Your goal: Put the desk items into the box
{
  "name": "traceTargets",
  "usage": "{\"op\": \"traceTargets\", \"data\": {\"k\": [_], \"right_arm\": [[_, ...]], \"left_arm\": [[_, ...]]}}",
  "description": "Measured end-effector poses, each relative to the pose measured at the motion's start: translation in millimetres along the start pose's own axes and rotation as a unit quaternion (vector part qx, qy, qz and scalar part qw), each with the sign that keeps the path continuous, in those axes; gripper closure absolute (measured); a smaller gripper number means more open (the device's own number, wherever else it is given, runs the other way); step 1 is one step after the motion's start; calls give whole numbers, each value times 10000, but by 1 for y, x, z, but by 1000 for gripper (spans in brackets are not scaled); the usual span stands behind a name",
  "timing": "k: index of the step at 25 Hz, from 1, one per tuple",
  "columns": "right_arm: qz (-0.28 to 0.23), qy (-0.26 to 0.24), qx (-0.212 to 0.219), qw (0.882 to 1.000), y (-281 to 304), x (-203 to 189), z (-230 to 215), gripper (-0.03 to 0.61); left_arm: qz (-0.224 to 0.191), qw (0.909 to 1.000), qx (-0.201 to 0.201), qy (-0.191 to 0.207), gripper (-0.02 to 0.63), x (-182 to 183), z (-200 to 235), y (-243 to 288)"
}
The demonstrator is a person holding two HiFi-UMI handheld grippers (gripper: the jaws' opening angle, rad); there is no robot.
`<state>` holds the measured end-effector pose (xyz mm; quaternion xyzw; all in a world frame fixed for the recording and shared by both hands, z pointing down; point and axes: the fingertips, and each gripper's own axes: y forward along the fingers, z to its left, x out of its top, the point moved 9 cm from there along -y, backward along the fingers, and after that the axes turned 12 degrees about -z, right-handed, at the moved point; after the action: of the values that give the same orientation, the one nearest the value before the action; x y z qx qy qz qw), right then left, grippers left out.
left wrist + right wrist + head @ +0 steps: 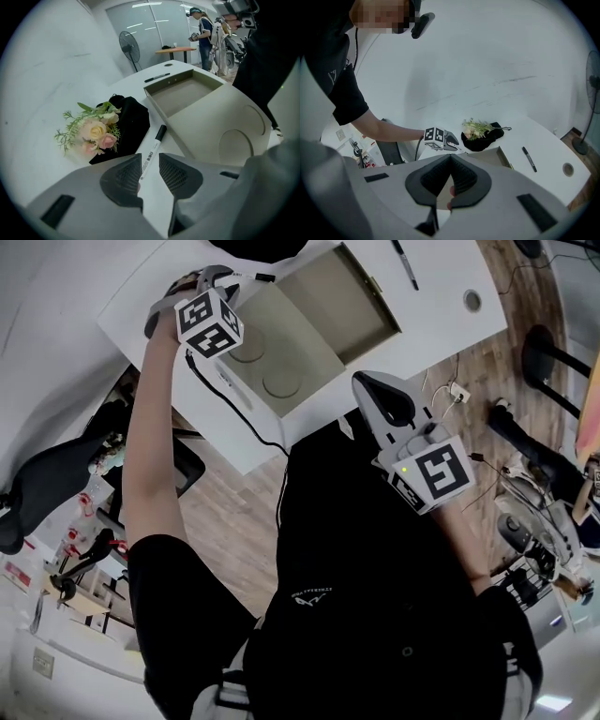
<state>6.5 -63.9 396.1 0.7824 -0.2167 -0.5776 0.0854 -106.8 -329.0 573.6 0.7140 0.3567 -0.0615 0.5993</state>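
Left gripper view, fingers [126,176] apart astride marker [152,152]

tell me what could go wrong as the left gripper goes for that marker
1. The marker lies slanted between the open jaws of the left gripper, which sit near its tail end. Closing there might make it swivel or slip out.
2. The box flap sits right beside the marker, so one jaw might catch its edge and shove the box.
3. The flowers on the black cloth lie close on the other side; a wide lift could snag them.
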Motion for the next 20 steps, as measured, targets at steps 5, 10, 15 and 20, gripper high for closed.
{"op": "traceTargets", "data": {"k": [5, 10, 15, 20], "right_arm": [[12, 35, -261, 9997, 0, 0, -12, 580], [-35, 151, -596, 9981, -6, -5, -19, 580], [-41, 225, -730, 9971, -13, -8, -18, 580], [-76, 114, -697, 9975, -16, -6, -12, 580]], "left_arm": [[186, 9990, -269, 314, 511, -4, 2, 20], [300, 9973, -446, 491, 511, -8, 1, 40], [248, 9978, -482, 394, 511, -9, 4, 42], [275, 9989, -354, 111, 518, -10, 2, 42]]}}
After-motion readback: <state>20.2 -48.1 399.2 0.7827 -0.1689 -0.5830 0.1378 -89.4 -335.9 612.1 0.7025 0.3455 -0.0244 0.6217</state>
